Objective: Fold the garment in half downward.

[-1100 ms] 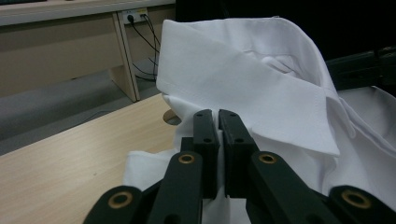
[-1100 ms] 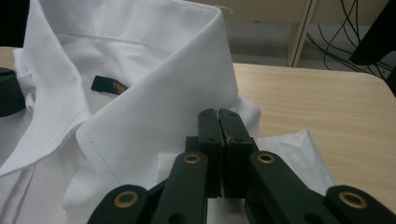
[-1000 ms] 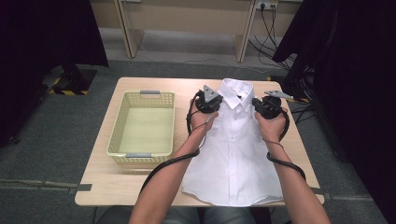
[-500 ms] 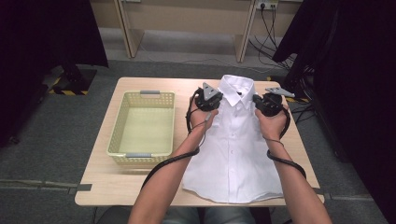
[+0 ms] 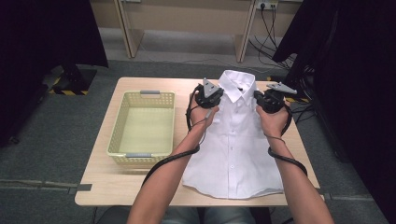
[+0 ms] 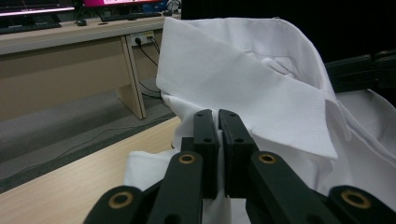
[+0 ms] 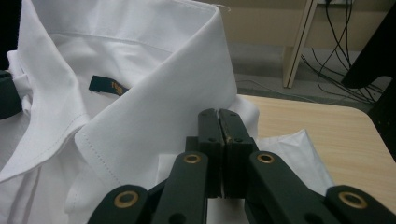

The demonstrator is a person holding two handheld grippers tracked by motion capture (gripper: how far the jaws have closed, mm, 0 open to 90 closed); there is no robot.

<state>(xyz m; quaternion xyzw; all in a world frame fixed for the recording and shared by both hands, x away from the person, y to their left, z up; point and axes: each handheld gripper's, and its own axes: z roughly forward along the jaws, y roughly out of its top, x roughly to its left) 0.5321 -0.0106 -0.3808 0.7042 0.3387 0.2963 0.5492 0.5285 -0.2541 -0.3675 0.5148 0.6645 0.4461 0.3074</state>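
A white shirt (image 5: 236,140) lies buttoned and face-up on the wooden table (image 5: 116,186), crisp collar (image 5: 238,84) standing at the far end, hem toward the person. Inside the collar, a dark label (image 7: 108,85) shows. The left gripper (image 5: 208,97) sits at one shoulder, jaws pressed together and pinching white cloth just beside the collar. The right gripper (image 5: 269,100) mirrors it at the other shoulder, jaws clamped on the fabric there. The shirt's top rides lifted between them. A yellow basket (image 5: 119,123) stands just left of the shirt.
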